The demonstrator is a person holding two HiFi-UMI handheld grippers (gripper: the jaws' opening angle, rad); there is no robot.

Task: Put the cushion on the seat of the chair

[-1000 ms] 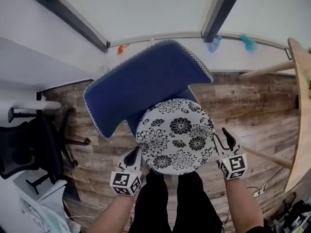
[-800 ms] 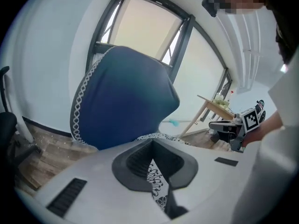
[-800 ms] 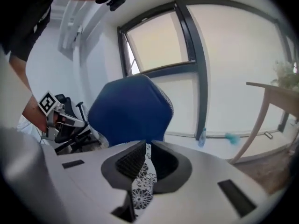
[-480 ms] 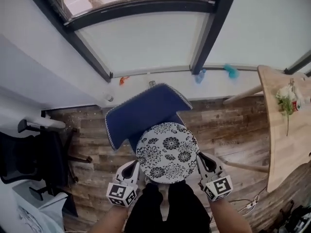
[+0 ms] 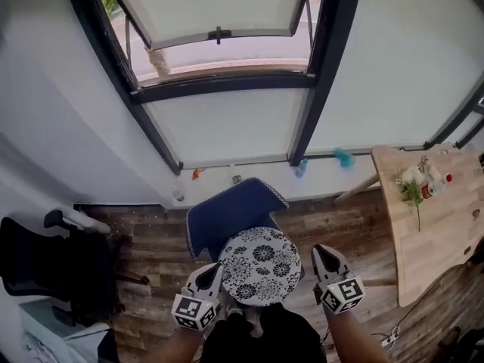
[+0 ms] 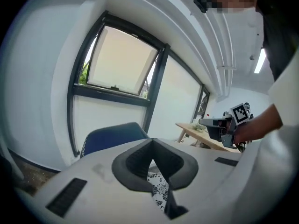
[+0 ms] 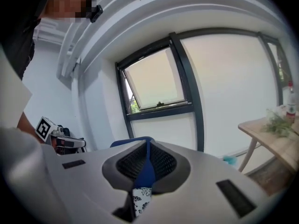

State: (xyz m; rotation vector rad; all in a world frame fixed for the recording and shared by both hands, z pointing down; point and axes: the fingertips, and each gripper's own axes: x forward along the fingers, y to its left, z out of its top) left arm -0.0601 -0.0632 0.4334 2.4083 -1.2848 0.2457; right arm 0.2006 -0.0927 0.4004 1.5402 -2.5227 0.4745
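The round white cushion [image 5: 261, 265] with black flowers lies on the seat of the blue chair [image 5: 231, 216]. My left gripper [image 5: 214, 269] is held off the cushion's left edge, shut and empty. At the cushion's right edge, my right gripper [image 5: 324, 254] is closing with nothing between its jaws. In the left gripper view the left gripper [image 6: 152, 160] shows a strip of cushion [image 6: 159, 188] far below and the chair back [image 6: 114, 136]. In the right gripper view the narrow slit of the right gripper [image 7: 147, 160] shows the blue chair [image 7: 145, 171] and the cushion [image 7: 141, 197].
A wooden table [image 5: 431, 225] with flowers and a bottle stands at the right. To the left is a black office chair [image 5: 53, 267]. Behind the blue chair is a wall with a dark-framed window [image 5: 219, 51]. The floor is wood planks.
Both grippers have risen away from the cushion, which stays on the seat. The right gripper's jaws went from wide open to nearly closed. The head view has lifted and shows more of the window.
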